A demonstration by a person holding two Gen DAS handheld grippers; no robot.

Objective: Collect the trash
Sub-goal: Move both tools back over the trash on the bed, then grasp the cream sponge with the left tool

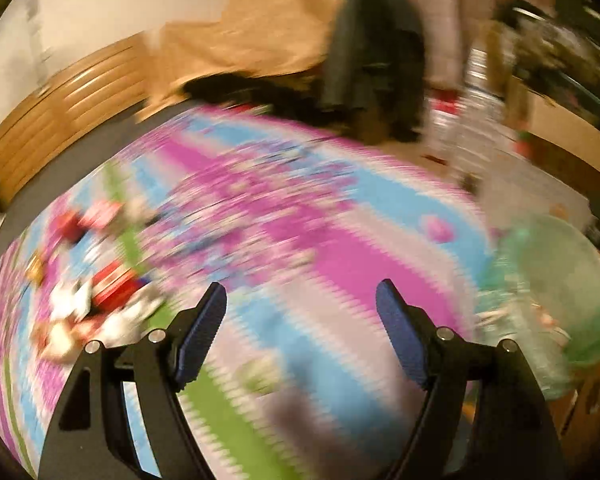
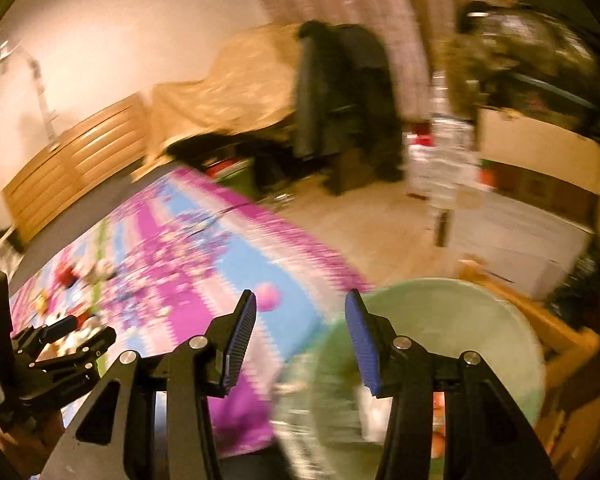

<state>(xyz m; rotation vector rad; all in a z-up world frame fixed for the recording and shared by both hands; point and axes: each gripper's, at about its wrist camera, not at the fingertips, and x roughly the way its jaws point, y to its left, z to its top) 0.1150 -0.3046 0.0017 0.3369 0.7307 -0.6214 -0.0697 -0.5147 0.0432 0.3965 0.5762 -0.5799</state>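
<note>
Everything is smeared by motion. My left gripper (image 1: 300,286) hangs open over a pink, blue and green play mat (image 1: 307,240), with nothing between its fingers. Red and white scraps of trash (image 1: 92,304) lie on the mat to its left. A pale green translucent trash bag (image 1: 559,292) with things inside sits at the mat's right edge. In the right wrist view my right gripper (image 2: 300,300) is open and empty, over the mat's edge (image 2: 204,264), with the green bag (image 2: 451,340) just behind its right finger. The left gripper (image 2: 60,340) shows at lower left, near the scraps (image 2: 72,276).
A wooden slatted cabinet (image 2: 76,172) lines the far left wall. A tan-covered piece of furniture (image 2: 236,92) and a dark chair (image 2: 339,100) stand behind the mat. Clear plastic bottles (image 2: 439,152) and cardboard boxes (image 2: 539,168) crowd the right, beside bare wooden floor (image 2: 363,232).
</note>
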